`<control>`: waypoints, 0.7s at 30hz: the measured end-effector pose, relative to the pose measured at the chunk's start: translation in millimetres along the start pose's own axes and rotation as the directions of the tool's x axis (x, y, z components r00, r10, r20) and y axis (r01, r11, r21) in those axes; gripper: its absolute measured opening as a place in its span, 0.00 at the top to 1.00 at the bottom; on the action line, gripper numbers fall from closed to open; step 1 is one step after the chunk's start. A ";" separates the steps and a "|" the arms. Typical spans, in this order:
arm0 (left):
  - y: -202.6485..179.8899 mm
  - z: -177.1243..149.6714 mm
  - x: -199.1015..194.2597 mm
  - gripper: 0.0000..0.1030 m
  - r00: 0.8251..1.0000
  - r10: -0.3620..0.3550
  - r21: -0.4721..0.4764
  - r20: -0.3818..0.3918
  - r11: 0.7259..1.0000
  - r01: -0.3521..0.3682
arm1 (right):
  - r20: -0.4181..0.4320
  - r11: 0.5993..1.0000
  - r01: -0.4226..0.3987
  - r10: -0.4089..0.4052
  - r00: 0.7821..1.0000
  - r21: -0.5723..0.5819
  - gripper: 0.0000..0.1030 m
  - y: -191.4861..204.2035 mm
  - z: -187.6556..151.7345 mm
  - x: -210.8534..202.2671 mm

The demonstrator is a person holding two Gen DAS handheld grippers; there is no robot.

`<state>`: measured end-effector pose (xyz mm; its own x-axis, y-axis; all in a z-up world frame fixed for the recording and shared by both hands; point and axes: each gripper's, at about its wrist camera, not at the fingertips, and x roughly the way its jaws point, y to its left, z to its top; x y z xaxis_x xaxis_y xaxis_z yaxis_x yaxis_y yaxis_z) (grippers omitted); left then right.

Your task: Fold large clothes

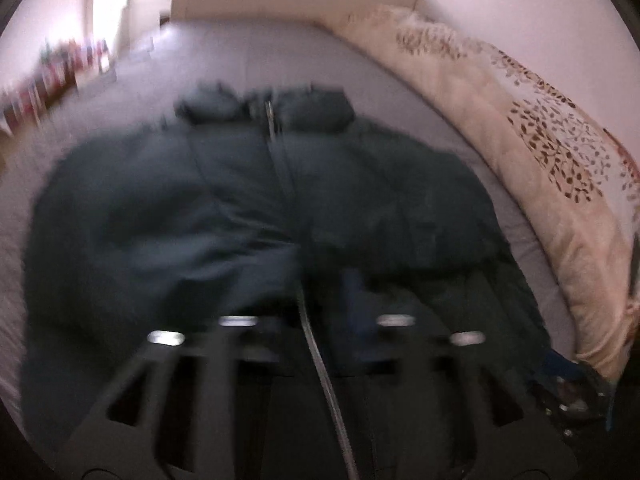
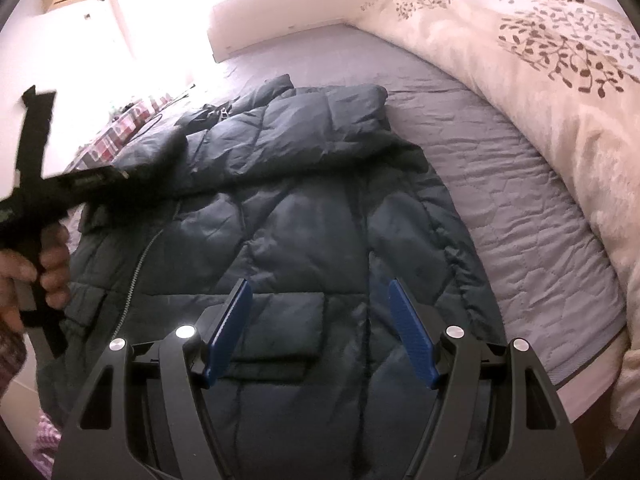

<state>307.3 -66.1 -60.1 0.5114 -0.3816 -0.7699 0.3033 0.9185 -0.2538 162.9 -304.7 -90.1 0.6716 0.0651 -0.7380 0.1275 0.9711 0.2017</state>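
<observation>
Left wrist view, blurred: the dark puffer jacket (image 1: 256, 208) lies front-up and zipped on the grey bed (image 1: 256, 52), collar at the far end. The left tool (image 1: 316, 332) hovers over the zipper (image 1: 316, 352) — jaws apart, nothing between them.

Right wrist view: the right tool (image 2: 320, 320) hangs above the jacket's pocket flap (image 2: 280, 320), pads spread, empty. A hand (image 2: 36, 268) carries the other tool at left.

Judgement: folding has not begun — each tool next needs an edge or sleeve to grip.

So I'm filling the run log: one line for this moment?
jacket flat on bed, zipped | right gripper open above pocket | left gripper blurred, over hem | fold not begun
</observation>
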 end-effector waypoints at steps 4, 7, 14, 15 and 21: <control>5.8 -16.5 -13.0 0.26 0.999 -0.042 -0.019 -0.012 0.999 0.042 | -0.004 1.000 -0.007 0.007 1.000 0.000 0.32 3.7 2.6 0.1; 14.6 -32.8 -36.6 0.26 0.998 -0.059 -0.031 -0.016 0.998 0.059 | 0.009 1.000 -0.014 0.015 1.000 -0.028 0.32 14.6 9.2 -3.0; 54.9 -87.7 -109.7 0.24 0.990 0.098 -0.061 0.099 0.994 -0.092 | 0.032 0.980 -0.092 0.099 0.995 -0.176 0.29 87.7 36.2 -0.7; 66.0 -97.3 -118.1 0.24 0.988 0.115 -0.098 0.104 0.990 -0.105 | 0.031 0.969 -0.112 0.122 0.992 -0.222 0.28 111.2 41.8 2.9; 106.1 -130.2 -136.9 0.24 0.989 0.117 -0.253 0.094 0.963 -0.089 | 0.004 0.918 -0.175 0.188 0.982 -0.357 0.21 214.5 59.2 31.3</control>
<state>164.8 97.2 -57.9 0.6170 -0.2800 -0.7355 0.0432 0.9452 -0.3236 254.5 -107.9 -31.9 0.6862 0.2459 -0.6846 -0.2609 0.9617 0.0839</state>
